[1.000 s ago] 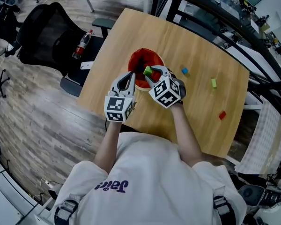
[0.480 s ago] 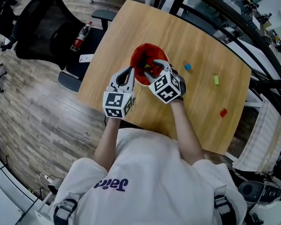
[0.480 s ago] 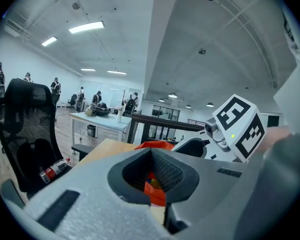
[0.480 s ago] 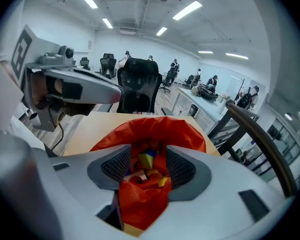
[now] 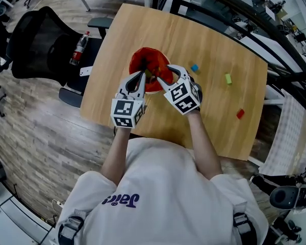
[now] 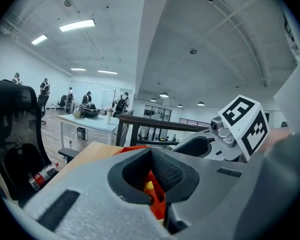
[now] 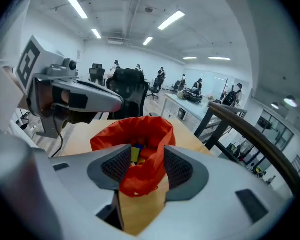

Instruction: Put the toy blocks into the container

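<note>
head view: only writing is purple script on the person's white shirt (image 5: 120, 200), can't be read for sure. each gripper carries a cube w/ black-and-white square markers, no text. the red container (image 5: 143, 55) stands on the wooden table (image 5: 143, 29), near its left edge. left gripper (image 5: 141, 76) has its tips at the container's near-left rim, right gripper (image 5: 166, 75) at the near-right rim. three toy blocks lie loose on the table, right of the container: blue block (image 5: 194, 68) near it, green block (image 5: 228, 78) further out, red block (image 5: 240, 114) well apart, twd the table's right edge. left of the table are a black chair (image 5: 41, 45) and a red bottle (image 5: 79, 47), label too small to read. left gripper view: jaws drawn together, tips meeting in a narrow v, w/ red container fabric pinched btwn the pads. a yellow block (image 6: 148, 186) shows inside the container thru the gap. the right gripper's marker cube is at the right. right gripper view: jaws well apart, have just been opening. the container's near rim sags btwn the pads but isn't clamped, and no block is held. yellow block visible inside w/ others. the left gripper reaches in from the upper left twd the container's rim.
</note>
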A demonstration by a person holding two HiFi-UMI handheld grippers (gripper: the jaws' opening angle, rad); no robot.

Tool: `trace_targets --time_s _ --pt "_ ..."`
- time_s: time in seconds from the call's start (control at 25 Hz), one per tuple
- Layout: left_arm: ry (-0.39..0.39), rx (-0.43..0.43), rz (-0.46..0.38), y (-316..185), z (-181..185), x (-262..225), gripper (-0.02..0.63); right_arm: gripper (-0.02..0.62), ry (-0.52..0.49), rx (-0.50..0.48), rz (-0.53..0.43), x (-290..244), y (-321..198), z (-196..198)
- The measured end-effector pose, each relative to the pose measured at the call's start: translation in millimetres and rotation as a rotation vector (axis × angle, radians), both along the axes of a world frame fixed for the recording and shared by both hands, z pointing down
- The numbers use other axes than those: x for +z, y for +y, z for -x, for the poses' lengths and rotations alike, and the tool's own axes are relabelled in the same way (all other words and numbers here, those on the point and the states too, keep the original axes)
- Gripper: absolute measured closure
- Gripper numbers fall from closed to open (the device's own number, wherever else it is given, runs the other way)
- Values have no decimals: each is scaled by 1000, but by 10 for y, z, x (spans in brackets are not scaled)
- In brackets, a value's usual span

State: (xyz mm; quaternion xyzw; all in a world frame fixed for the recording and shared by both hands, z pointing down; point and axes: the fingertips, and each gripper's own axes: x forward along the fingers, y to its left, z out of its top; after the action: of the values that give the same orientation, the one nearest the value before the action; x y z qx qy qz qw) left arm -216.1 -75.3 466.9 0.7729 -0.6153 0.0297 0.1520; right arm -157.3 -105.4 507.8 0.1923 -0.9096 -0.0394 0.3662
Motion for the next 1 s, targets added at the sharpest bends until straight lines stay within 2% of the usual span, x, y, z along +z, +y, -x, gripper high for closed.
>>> trace_targets --time_s 0.16,0.28,0.52,0.76,1.0 --pt "-2 71 -32 -90 -384 -122 598 385 -77 68 -5 -162 -32 -385" --pt "-12 155 -43 -185 -751 -171 597 390 -149 148 13 -218 -30 -762" --pt "-31 353 -42 -353 -1700 -168 597 446 -274 366 25 -316 -25 -1848" --pt "-25 568 -29 -447 -2834 -106 598 446 -262 572 52 -160 91 -3122" --pt "-39 715 -3 -516 -3818 55 598 446 -185 674 71 116 218 -4203"
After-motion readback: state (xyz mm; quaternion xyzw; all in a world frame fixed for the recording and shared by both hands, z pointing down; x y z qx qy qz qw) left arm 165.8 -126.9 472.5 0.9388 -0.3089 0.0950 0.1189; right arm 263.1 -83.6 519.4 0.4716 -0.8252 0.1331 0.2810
